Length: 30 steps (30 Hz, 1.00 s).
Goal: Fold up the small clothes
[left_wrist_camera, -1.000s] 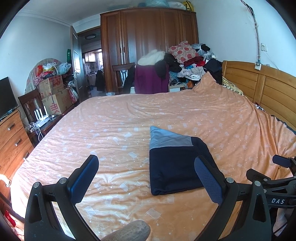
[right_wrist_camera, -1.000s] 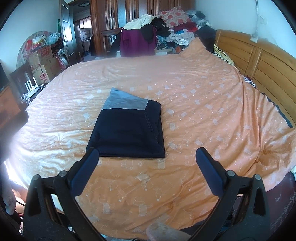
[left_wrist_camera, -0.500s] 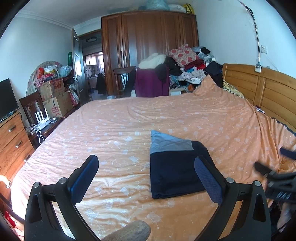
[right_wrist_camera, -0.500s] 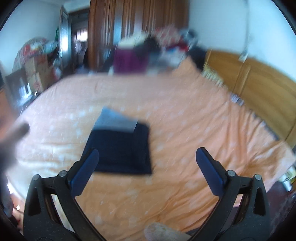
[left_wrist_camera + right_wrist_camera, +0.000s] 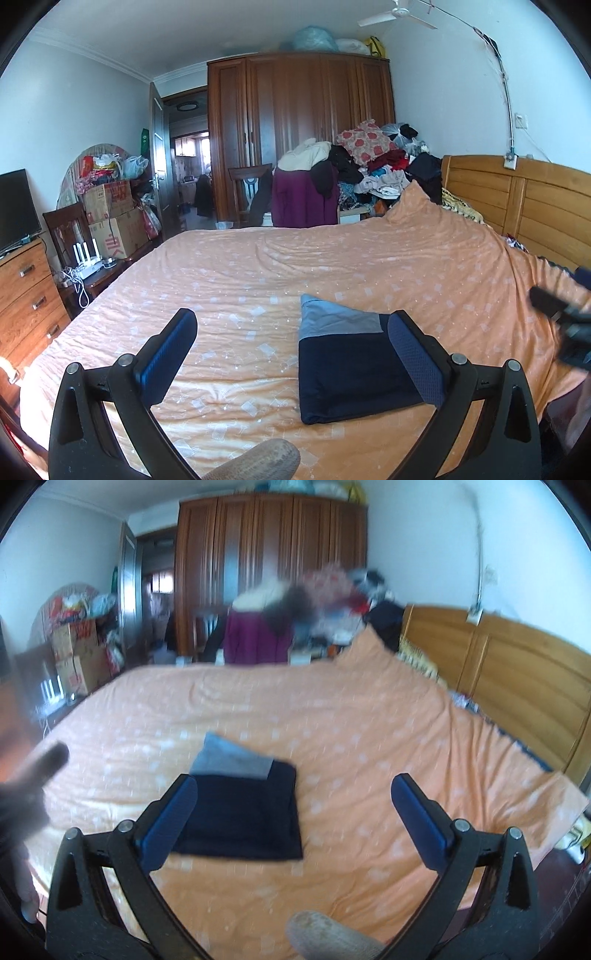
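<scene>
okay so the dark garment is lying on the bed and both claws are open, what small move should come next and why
Probably back both claws off and go for the next piece. The navy garment already lies as a flat, squared rectangle on the orange bedspread, with its grey band at the far end. The left claw and right claw are both open and hold nothing, so no fold looks unfinished.

- Open bedspread point(image 5: 258, 280) is seen on all sides of the folded garment point(image 5: 347, 369); nothing else lies on it.
- Far edge is blocked by a clothes pile point(image 5: 354, 166).
- Right side is bounded by the headboard point(image 5: 524, 199).
</scene>
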Available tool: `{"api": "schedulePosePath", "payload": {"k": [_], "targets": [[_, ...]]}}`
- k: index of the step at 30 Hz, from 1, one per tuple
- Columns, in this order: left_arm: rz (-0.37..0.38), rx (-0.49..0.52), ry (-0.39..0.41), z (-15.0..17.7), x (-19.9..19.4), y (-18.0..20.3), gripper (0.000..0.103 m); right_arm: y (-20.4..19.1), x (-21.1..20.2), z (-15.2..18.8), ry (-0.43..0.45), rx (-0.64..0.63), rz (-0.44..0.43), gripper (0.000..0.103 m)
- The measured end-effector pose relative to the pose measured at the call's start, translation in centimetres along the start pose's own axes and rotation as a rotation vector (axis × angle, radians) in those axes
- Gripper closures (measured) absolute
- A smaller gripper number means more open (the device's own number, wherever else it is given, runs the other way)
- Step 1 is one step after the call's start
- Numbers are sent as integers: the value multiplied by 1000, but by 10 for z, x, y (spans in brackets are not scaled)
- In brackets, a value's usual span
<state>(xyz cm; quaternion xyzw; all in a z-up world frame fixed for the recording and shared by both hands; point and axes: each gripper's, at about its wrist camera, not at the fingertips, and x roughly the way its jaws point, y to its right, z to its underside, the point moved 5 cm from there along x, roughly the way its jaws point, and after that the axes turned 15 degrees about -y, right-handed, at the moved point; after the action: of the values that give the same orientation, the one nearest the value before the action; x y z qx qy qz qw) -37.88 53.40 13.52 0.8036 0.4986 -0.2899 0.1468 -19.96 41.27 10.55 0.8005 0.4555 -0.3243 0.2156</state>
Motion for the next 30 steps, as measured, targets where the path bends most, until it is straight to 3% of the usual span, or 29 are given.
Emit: {"api": "schedulePosePath", "payload": {"k": [5, 11, 24, 30], "targets": [[21, 16, -69, 8, 14, 5, 0, -1, 34, 24, -149, 4, -6, 0], [30, 5, -122, 15, 29, 3, 0, 3, 54, 36, -225, 17, -19, 0], [26, 9, -116, 18, 33, 1, 0, 7, 56, 31, -185, 21, -61, 0], [27, 11, -121, 19, 33, 0, 0, 5, 62, 34, -230, 15, -100, 0]]}}
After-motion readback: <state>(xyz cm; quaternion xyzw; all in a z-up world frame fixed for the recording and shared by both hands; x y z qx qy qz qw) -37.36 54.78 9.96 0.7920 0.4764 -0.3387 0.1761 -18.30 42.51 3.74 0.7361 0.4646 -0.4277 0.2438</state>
